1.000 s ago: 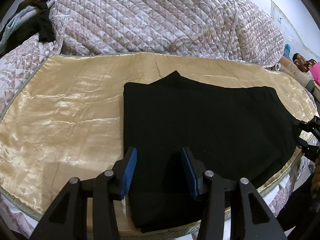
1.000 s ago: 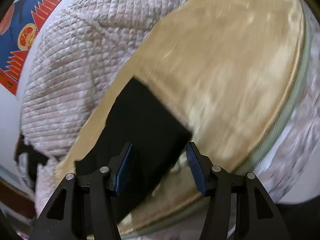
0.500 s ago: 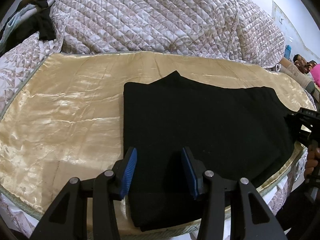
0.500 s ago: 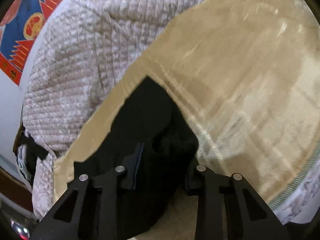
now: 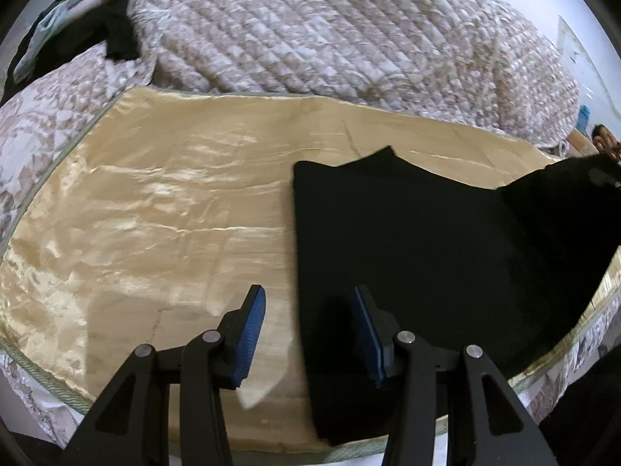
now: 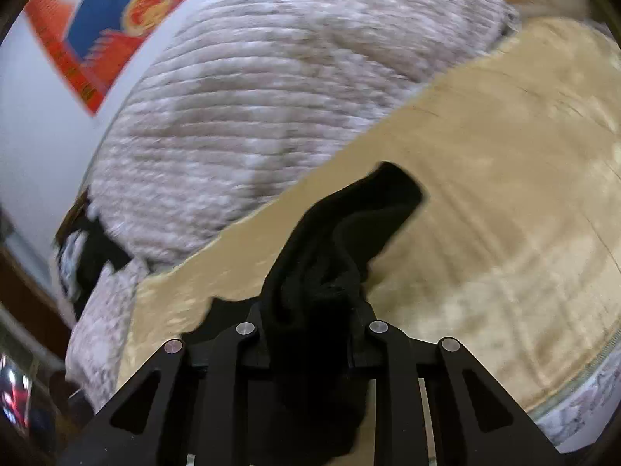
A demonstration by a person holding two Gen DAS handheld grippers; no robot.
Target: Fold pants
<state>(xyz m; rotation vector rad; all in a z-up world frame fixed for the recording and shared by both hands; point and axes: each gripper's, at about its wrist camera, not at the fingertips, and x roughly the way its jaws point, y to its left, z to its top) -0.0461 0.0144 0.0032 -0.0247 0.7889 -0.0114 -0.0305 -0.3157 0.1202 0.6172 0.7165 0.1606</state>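
At my right gripper (image 6: 310, 310) the jaws have just been closing and are now clamped on a bunched wad of the pants (image 6: 333, 240), black cloth crammed between them and trailing down to the gold sheet (image 6: 504, 194). Risk one: the bite looks like a crumpled handful rather than a clean edge, so I may be holding only some of the layers; if the rest peel away as I carry the end over, the fold lands skewed. Risk two: satin is slick, so dragging instead of lifting could slide the whole stack. My left gripper (image 5: 306, 334) hangs over the near left edge of the pants (image 5: 407, 252), jaws apart, nothing between the blue pads (image 5: 250, 330), one pad over the sheet (image 5: 155, 213) and the other over black cloth. That leaves nothing pinning that end; I judge a sideways pull from the right would shift it. Most of the pants lie flat on the sheet, the right end raised off it. Beyond sits a quilt (image 5: 330, 31); if I swing too far, the lifted end could catch on it. Both views are blurred, so layer count is a guess.
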